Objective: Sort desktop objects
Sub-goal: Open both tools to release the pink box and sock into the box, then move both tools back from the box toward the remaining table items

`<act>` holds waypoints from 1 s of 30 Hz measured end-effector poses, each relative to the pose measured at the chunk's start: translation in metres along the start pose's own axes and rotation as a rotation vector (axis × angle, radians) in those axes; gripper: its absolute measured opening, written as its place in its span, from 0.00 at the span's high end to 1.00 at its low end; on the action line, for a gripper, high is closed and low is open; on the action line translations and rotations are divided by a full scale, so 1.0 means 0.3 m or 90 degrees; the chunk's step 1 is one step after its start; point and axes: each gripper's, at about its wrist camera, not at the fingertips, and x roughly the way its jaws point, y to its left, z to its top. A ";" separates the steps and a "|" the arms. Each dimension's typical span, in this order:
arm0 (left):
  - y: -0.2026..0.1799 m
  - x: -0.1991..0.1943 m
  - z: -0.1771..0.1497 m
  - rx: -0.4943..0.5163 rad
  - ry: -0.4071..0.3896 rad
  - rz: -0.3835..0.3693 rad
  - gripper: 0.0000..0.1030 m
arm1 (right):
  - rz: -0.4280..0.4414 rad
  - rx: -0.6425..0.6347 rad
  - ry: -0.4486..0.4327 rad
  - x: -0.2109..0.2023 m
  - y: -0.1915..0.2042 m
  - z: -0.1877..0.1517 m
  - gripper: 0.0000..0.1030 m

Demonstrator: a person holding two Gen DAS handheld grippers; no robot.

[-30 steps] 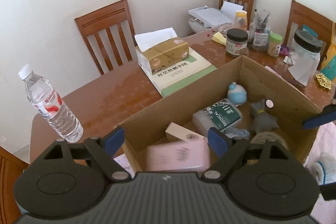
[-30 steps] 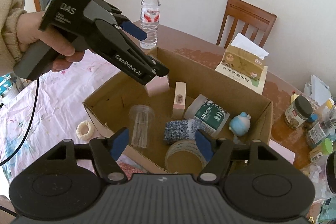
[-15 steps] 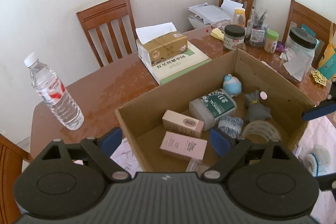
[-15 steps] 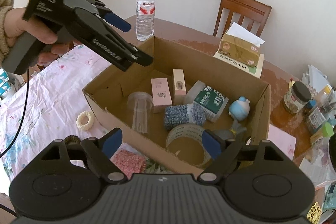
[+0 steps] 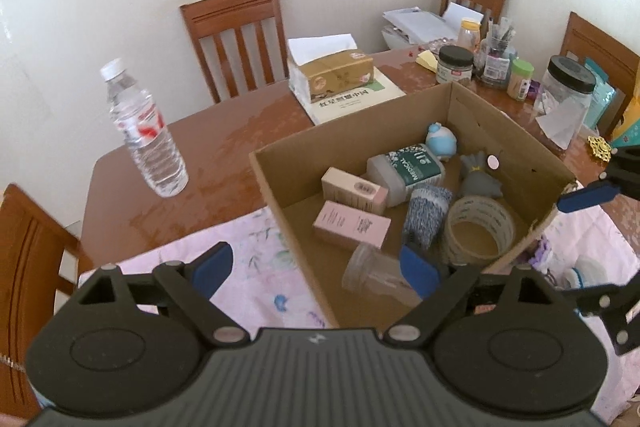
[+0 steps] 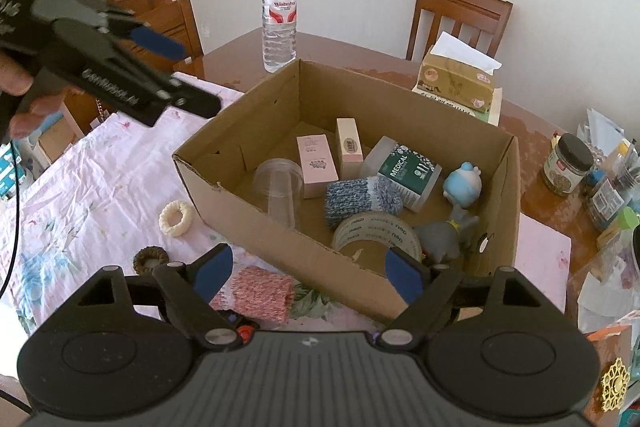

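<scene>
An open cardboard box (image 5: 276, 195) (image 6: 256, 223) stands on the table. In it lie a pink box (image 5: 351, 223) (image 6: 316, 165), a second pale box (image 5: 354, 189), a clear plastic cup (image 6: 280, 187), a blue knitted roll (image 6: 362, 195), a tape roll (image 5: 480, 231), a green "MEDICAL" pack (image 6: 404, 169), a blue toy (image 6: 463, 183) and a grey toy (image 5: 478, 179). My left gripper (image 5: 316, 269) is open and empty, above the box's near left corner; it also shows in the right wrist view (image 6: 176, 75). My right gripper (image 6: 308, 269) is open and empty, in front of the box.
On the flowered cloth lie a pink knitted roll (image 6: 262, 293), a cream ring (image 6: 176, 218) and a brown ring (image 6: 150, 259). A water bottle (image 5: 146, 131), a tissue box on a book (image 5: 332, 75), jars (image 5: 454, 65) and wooden chairs (image 5: 236, 35) surround the box.
The pink box has left my left gripper and now lies in the cardboard box. My left gripper has drawn back and to the left. My right gripper has backed away a little.
</scene>
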 end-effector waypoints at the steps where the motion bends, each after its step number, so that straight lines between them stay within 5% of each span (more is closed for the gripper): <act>1: -0.001 -0.013 -0.013 -0.005 -0.001 0.003 0.12 | -0.001 0.000 -0.003 -0.004 0.003 -0.004 0.16; 15: -0.059 -0.081 -0.162 -0.071 0.003 0.060 0.12 | -0.035 -0.016 -0.031 -0.055 0.050 -0.082 0.15; 30: -0.126 -0.048 -0.308 -0.134 0.035 0.069 0.12 | -0.080 0.020 -0.032 -0.099 0.037 -0.186 0.15</act>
